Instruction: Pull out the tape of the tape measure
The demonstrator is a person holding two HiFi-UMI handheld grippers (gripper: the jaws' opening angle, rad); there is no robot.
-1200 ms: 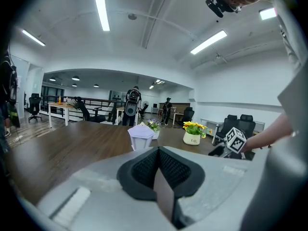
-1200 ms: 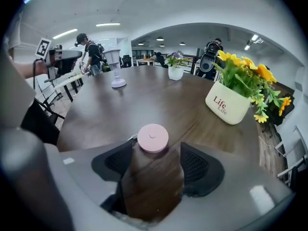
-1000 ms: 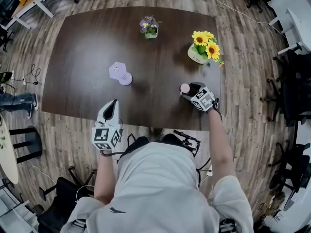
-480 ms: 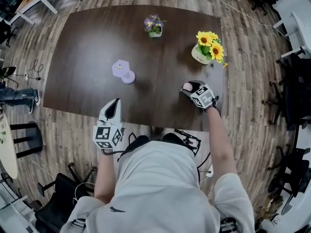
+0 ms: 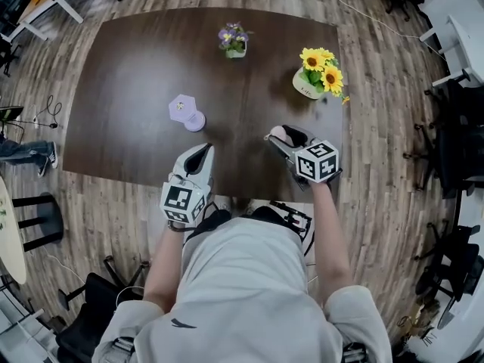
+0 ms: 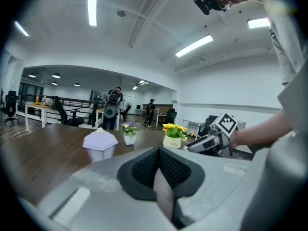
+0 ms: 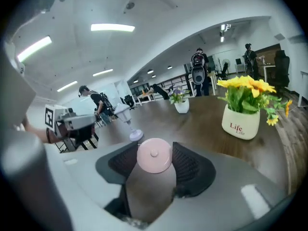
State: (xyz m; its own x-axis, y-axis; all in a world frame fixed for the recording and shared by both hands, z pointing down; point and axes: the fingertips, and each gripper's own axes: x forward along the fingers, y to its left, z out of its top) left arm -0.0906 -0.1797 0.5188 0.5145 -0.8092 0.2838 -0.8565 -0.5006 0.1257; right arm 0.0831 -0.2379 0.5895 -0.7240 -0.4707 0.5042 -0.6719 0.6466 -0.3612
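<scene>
The tape measure [image 5: 277, 134] is a small round pink case, seen as a pink disc [image 7: 154, 154] in the right gripper view. My right gripper [image 5: 281, 137] has just been closing and is shut on it, the black pads [image 7: 188, 165] pressing its sides, held above the dark table [image 5: 128, 66] near the front right. No tape shows outside the case. My left gripper [image 5: 200, 153] is over the table's front edge, left of the right one, jaws shut with nothing in them [image 6: 156, 158]. From it I see the right gripper [image 6: 211, 141] at the right.
A lavender lantern ornament [image 5: 185, 113] stands left of centre. A small pot of purple flowers [image 5: 233, 41] is at the back, a white pot of sunflowers [image 5: 317, 72] at the back right. Wooden floor and office chairs surround the table.
My right gripper has risen off the table with the pink tape measure and shifted left. My left gripper has moved right and forward over the table's edge, still shut.
</scene>
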